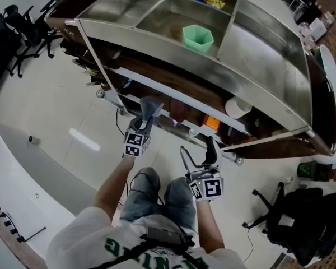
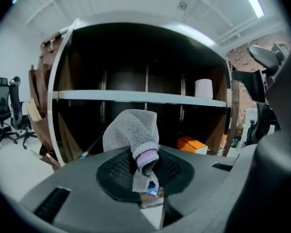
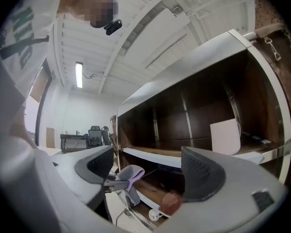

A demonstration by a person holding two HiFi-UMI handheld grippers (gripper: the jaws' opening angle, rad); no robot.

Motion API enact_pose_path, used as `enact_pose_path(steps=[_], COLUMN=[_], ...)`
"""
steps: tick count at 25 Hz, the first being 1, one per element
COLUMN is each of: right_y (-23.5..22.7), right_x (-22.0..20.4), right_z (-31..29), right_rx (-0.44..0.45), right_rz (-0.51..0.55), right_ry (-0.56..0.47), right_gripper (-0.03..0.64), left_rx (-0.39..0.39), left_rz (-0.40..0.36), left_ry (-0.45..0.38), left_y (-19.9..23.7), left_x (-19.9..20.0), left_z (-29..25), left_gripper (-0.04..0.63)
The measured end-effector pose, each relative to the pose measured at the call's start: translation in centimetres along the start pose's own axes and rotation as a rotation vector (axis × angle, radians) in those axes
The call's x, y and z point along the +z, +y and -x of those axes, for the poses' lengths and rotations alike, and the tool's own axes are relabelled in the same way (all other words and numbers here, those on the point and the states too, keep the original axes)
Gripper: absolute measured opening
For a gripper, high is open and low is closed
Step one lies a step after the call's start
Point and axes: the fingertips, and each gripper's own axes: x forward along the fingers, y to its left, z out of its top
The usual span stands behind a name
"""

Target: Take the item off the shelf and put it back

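Observation:
A grey fuzzy sock (image 2: pixel 133 130) with a lilac cuff and a paper tag is pinched in my left gripper (image 2: pixel 146 177), whose jaws are shut on it. In the head view the left gripper (image 1: pixel 149 112) holds the sock (image 1: pixel 151 106) in the air just in front of the shelf unit's (image 1: pixel 173 97) lower levels. My right gripper (image 1: pixel 211 145) hangs lower and to the right, apart from the shelf. It stands open (image 3: pixel 145 171) with nothing between its fingers. In the right gripper view the sock (image 3: pixel 128 174) shows beyond its left jaw.
The shelf's metal top (image 1: pixel 257 55) carries a green cup (image 1: pixel 197 38) and some small items at the back. Inside the shelves are a white roll (image 1: pixel 238 106), an orange box (image 2: pixel 191 143) and a brown object (image 3: pixel 170 203). Office chairs (image 1: pixel 299 217) stand on the floor at both sides.

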Motion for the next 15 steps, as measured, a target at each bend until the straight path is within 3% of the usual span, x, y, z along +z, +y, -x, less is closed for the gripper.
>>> enact_pose_path(steps=[3,7,10,13,15], right_y=[-1.4,-3.0,-3.8,-4.1,-4.4], right_x=[-2.0,-3.8,-4.5,-4.5,-4.2], right_z=[-0.7,-0.8,-0.2,1.1,2.0], right_rx=[-0.006,-0.022,-0.036,-0.058,-0.072], right_rz=[0.016,0.044,0.059,0.067,0.068], right_ry=[-0.011,-0.022,-0.016,-0.002,0.007], right_gripper=[0.442,0.442,0.442,0.442,0.442], left_rx=[0.004,-0.031,-0.054,-0.057,-0.045], left_rz=[0.003,0.005,0.005,0.046,0.107], left_ry=[0.016,0.030,0.120,0.269,0.335], left_y=[1.7,2.3,3.3,4.2,4.4], left_x=[-2.1,-1.2,-3.4,-6.6,-7.3], left_z=[-6.0,-12.2,-16.7,-18.6,-18.2], left_gripper=[0.060,0.063,0.095,0.191,0.362])
